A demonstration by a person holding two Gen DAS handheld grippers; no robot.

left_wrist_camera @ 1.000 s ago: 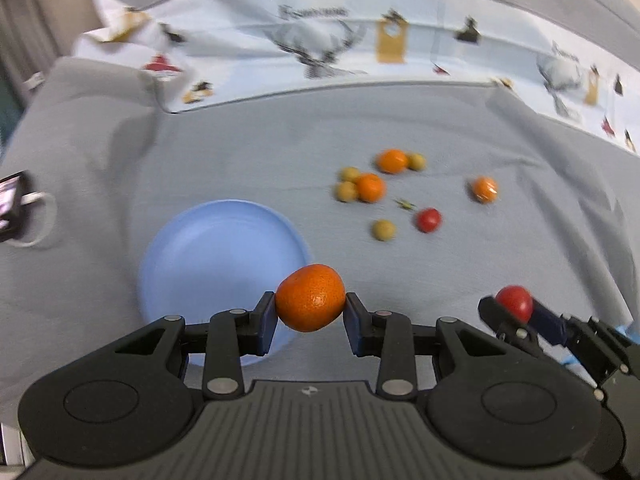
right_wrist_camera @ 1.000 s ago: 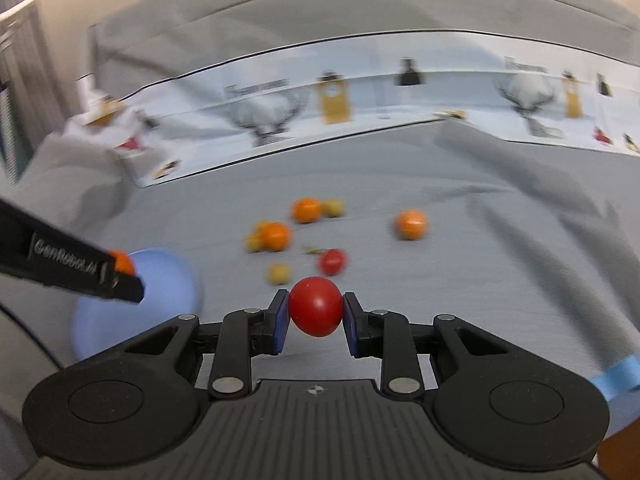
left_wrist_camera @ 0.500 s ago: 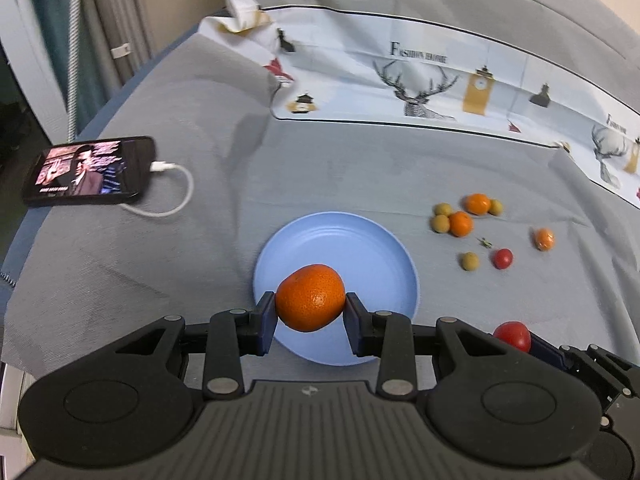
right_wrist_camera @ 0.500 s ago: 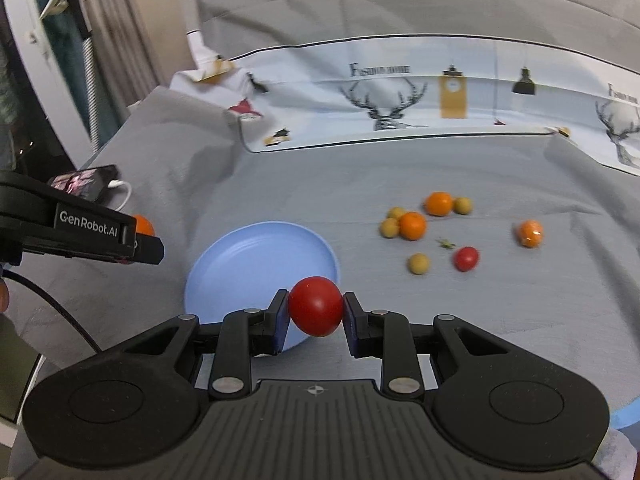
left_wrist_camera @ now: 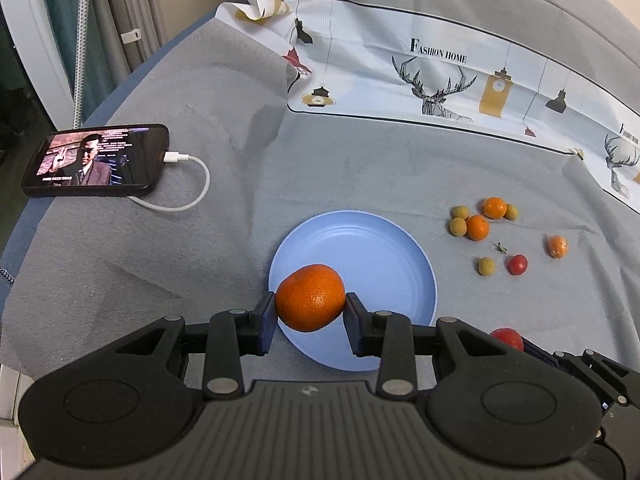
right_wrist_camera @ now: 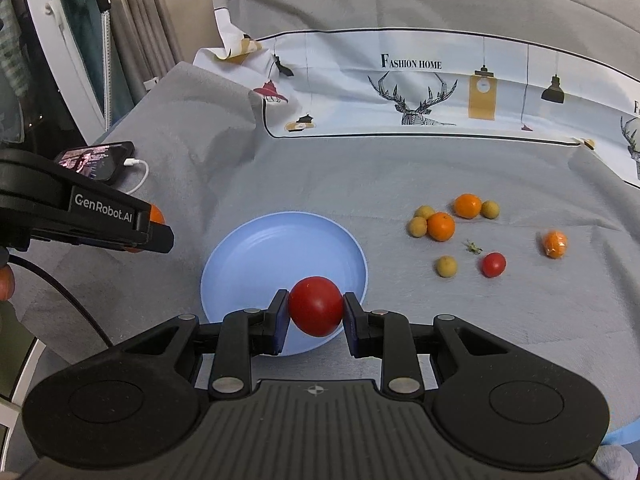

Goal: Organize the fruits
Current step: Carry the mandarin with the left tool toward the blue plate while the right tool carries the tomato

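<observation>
Fruit sits in both grippers above a round blue plate (left_wrist_camera: 416,276) on a grey cloth (left_wrist_camera: 200,240). The left gripper (left_wrist_camera: 310,312) is clamped on a mandarin (left_wrist_camera: 310,298), its blue pads (left_wrist_camera: 265,320) pressing the peel on either side, and the mandarin hangs over the near left part of the plate. The right gripper (right_wrist_camera: 315,314) is closed narrowly on a red tomato (right_wrist_camera: 315,306), which hangs over the near right edge of the plate in the right wrist view. The inside of the plate is bare.

To the right of the plate, well apart from it, more fruit lies on the cloth. A cluster holds two small oranges (right_wrist_camera: 441,226) and three yellow-green round fruits (right_wrist_camera: 417,226), some of them touching. Nearer the cameras lie one more yellow-green fruit (right_wrist_camera: 446,266) and a small red tomato (right_wrist_camera: 493,265), with a small green stem (right_wrist_camera: 473,247) between them and the cluster. A wrapped orange (right_wrist_camera: 554,243) lies alone farther right.

At the far left a phone (left_wrist_camera: 96,160) lies on the cloth with its screen lit, and a white cable (left_wrist_camera: 192,192) is plugged into it. Behind everything a white printed cloth (left_wrist_camera: 440,80) shows deer, lamps and the words "Fashion Home". Curtains (right_wrist_camera: 152,20) hang at the upper left.
</observation>
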